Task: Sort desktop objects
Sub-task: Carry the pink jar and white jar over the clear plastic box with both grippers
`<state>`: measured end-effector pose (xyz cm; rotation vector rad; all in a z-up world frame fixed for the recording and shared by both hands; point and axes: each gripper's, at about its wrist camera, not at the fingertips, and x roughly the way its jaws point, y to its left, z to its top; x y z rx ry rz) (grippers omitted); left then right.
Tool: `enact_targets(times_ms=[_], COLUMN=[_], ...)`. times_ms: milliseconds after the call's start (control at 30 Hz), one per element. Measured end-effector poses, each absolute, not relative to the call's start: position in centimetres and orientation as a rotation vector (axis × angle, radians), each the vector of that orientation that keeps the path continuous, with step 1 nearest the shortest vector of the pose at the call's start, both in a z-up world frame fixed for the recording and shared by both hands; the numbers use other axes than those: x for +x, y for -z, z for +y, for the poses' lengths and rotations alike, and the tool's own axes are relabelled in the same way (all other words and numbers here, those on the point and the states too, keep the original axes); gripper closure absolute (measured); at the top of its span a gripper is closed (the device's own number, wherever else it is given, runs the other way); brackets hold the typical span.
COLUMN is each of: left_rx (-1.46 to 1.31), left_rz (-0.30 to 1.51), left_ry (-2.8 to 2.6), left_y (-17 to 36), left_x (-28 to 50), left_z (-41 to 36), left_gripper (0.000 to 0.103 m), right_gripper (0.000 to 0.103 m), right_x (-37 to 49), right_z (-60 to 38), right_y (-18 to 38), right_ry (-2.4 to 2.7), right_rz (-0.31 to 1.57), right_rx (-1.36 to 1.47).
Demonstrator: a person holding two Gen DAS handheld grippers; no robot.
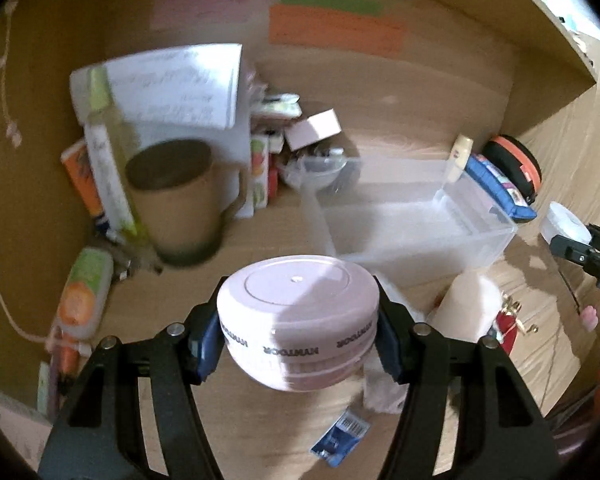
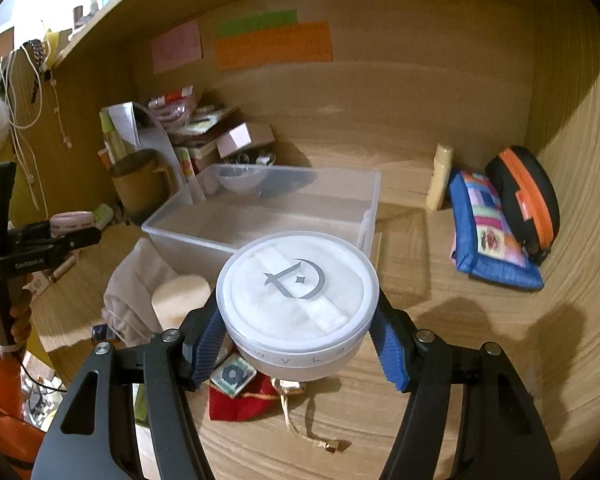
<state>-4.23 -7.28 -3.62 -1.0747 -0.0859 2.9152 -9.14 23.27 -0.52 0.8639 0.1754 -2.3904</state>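
My left gripper (image 1: 298, 340) is shut on a round pale pink jar (image 1: 298, 312), held above the wooden desk with its blue pads against both sides. My right gripper (image 2: 298, 344) is shut on a round white powder jar (image 2: 298, 300) with a clear lid and a grey emblem. An open clear plastic bin (image 1: 416, 220) (image 2: 260, 216) stands on the desk beyond both jars. From the right wrist view the pink jar (image 2: 73, 222) and left gripper (image 2: 56, 240) show at the left; from the left wrist view the white jar (image 1: 564, 222) shows at the far right.
A brown mug (image 1: 176, 216), bottles, papers and boxes crowd the back left corner. A blue patchwork pouch (image 2: 492, 232), a black and orange case (image 2: 528, 200) and a cream bottle (image 2: 440, 176) stand at the back right. A red drawstring bag (image 2: 244, 400) and beige cloth (image 2: 136, 292) lie below.
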Motion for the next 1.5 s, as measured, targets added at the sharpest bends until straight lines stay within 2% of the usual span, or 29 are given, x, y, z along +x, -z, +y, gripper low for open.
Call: enact_targets(times_ms=[333,733,1500], left_rx=[-1.016,-1.032,-1.214], left_rz=[-0.058,-0.046,-0.001], left_ry=[-2.857,-2.774,-2.621], left_y=[1.4,1.1,4.9], left_x=[-7.2,-11.2,-18.3], left_z=[-5.6,-3.6,-1.5], left_gripper=[0.04,0.04,0.04], right_gripper=[0.041,0.041,0.041], right_x=[-11.0,-13.7,-20.0], right_z=[22.9,22.1,17.8], right_y=[-0.7,-1.1,2.8], right_ry=[2.379,2.355,2.26], right_rz=[0.148,0.128,0.194], right_rx=[0.844,0.852,1.004])
